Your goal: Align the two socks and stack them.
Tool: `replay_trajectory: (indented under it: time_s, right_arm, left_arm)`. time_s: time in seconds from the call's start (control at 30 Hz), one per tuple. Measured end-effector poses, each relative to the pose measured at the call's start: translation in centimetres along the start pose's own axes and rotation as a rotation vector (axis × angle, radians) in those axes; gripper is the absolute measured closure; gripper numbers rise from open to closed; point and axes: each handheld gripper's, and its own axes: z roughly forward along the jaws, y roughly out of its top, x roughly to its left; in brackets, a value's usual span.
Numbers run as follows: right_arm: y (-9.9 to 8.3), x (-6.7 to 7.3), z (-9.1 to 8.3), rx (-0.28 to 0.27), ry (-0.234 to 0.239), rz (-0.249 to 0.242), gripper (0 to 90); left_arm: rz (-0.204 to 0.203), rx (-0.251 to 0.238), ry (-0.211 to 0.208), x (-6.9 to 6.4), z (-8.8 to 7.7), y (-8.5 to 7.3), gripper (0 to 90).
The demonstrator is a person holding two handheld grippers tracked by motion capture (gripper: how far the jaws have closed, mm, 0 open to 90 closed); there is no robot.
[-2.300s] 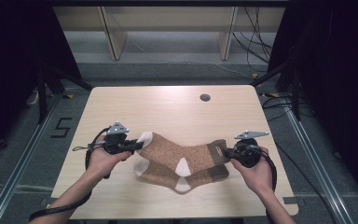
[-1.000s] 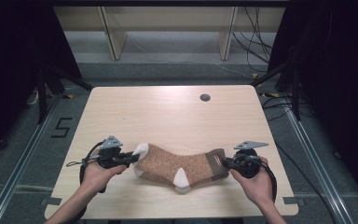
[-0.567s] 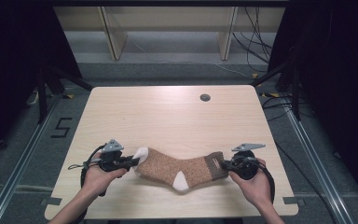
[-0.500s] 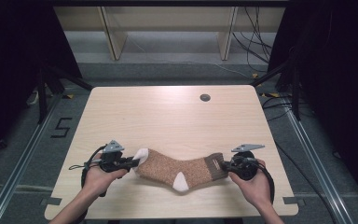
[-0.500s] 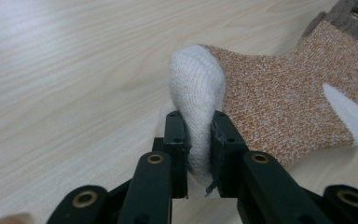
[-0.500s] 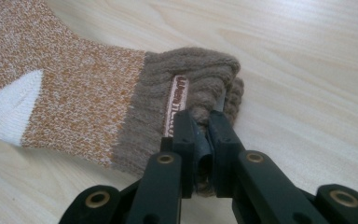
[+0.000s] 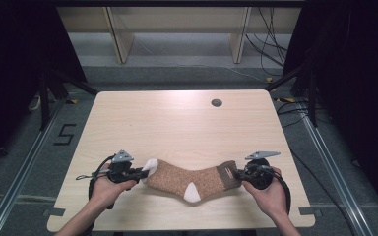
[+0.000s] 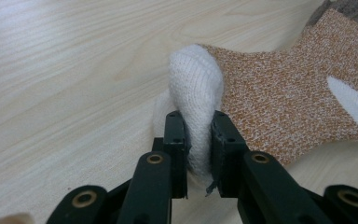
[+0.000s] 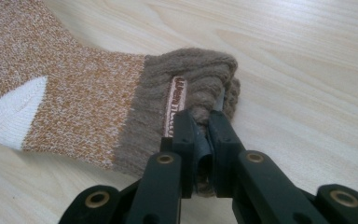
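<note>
**Desk:** Near the table's [image 7: 177,123] front edge, what does the high view leave unclear?

**Photographer:** Both claws are small there. The left gripper [image 7: 140,173] meets the white toe of the sock [image 7: 187,179], the right gripper [image 7: 237,174] meets its dark cuff; the pinch itself is too fine to read. Forearms are cut off at the bottom.

**Desk:** And the left gripper view?

**Photographer:** Left gripper [image 8: 199,135] is clenched on the toe, which bulges above the jaws. The sock [image 8: 279,107] lies flat on the wood, its cuff cut off at the top corner.

**Desk:** The right gripper view?

**Photographer:** Right gripper [image 9: 200,126] is clamped on the bunched cuff, jaws nearly together. The sock [image 9: 74,88] shows a woven label on the cuff, its lettering illegible; the toe runs out of frame.
</note>
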Motion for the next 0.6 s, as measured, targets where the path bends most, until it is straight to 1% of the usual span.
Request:
replay_trajectory:
  time_s: [0.03, 0.07, 0.1, 0.13, 0.17, 0.2, 0.23, 0.27, 0.3, 0.33, 0.37, 0.4, 0.43, 0.47, 0.5, 0.53, 0.57, 0.6]
  right_arm:
    - [0.0, 0.2, 0.0, 0.017, 0.003, 0.035, 83.8]
    - [0.1, 0.2, 0.0, 0.031, -0.003, 0.048, 83.8]
    - [0.0, 0.1, 0.4, 0.009, -0.011, 0.035, 83.8]
    - [0.0, 0.1, 0.4, 0.018, -0.001, 0.029, 83.7]
    - [0.0, 0.0, 0.5, 0.024, -0.003, 0.014, 83.8]
    - [-0.1, 0.2, 0.7, 0.026, -0.006, 0.043, 83.7]
    - [-0.1, 0.1, 0.7, 0.038, -0.017, 0.034, 83.7]
    - [-0.1, 0.1, 0.7, 0.039, -0.006, 0.042, 83.7]
    - [-0.2, 0.2, 0.7, 0.031, -0.004, 0.061, 83.6]
    - [-0.1, -0.1, 0.6, 0.036, -0.002, 0.046, 83.6]
    - [-0.2, -0.4, 0.7, 0.022, -0.004, 0.031, 83.5]
    - [-0.1, -0.4, 0.5, 0.055, 0.02, 0.054, 83.5]
    - [-0.2, -0.3, 0.6, 0.05, 0.013, 0.057, 83.4]
    - [-0.3, -0.2, 0.7, 0.036, -0.001, 0.045, 83.4]
    - [-0.3, 0.0, 0.7, 0.048, 0.001, 0.058, 83.4]
    - [-0.3, -0.1, 0.7, 0.052, -0.006, 0.033, 83.4]
    - [-0.3, 0.0, 0.8, 0.049, -0.005, 0.043, 83.3]
    - [-0.3, -0.1, 0.9, 0.039, -0.007, 0.025, 83.2]
  left_arm:
    - [-0.001, 0.009, 0.004, 0.0, 0.0, 0.0, 78.1]
    - [-0.004, 0.006, -0.002, 0.1, 0.1, -0.1, 78.1]
    - [-0.014, 0.003, -0.003, 0.1, 0.2, -0.1, 78.0]
    - [-0.008, 0.013, -0.001, 0.2, 0.3, -0.2, 77.8]
    - [-0.01, 0.014, 0.004, 0.2, 0.4, -0.4, 77.6]
    - [-0.018, 0.013, -0.002, 0.2, 0.5, -0.5, 77.4]
    - [-0.012, 0.022, -0.004, 0.3, 0.6, -0.6, 77.0]
    - [-0.017, 0.023, -0.002, 0.3, 0.6, -0.7, 76.7]
    - [-0.025, 0.016, -0.002, 0.2, 0.7, -0.8, 76.4]
    - [-0.022, 0.019, 0.003, 0.3, 0.7, -0.9, 76.2]
    - [-0.023, 0.023, 0.002, 0.3, 0.8, -0.9, 76.0]
    - [-0.028, 0.024, 0.002, 0.3, 0.8, -1.0, 75.9]
    - [-0.024, 0.024, 0.002, 0.4, 1.0, -1.1, 75.7]
    - [-0.029, 0.027, 0.007, 0.3, 1.0, -1.1, 75.3]
    - [-0.029, 0.029, -0.004, 0.4, 1.1, -1.2, 74.9]
    - [-0.028, 0.03, 0.004, 0.4, 1.1, -1.2, 74.1]
    - [-0.026, 0.034, 0.01, 0.5, 1.1, -1.3, 72.6]
    - [-0.033, 0.033, 0.018, 0.4, 1.1, -1.3, 70.5]
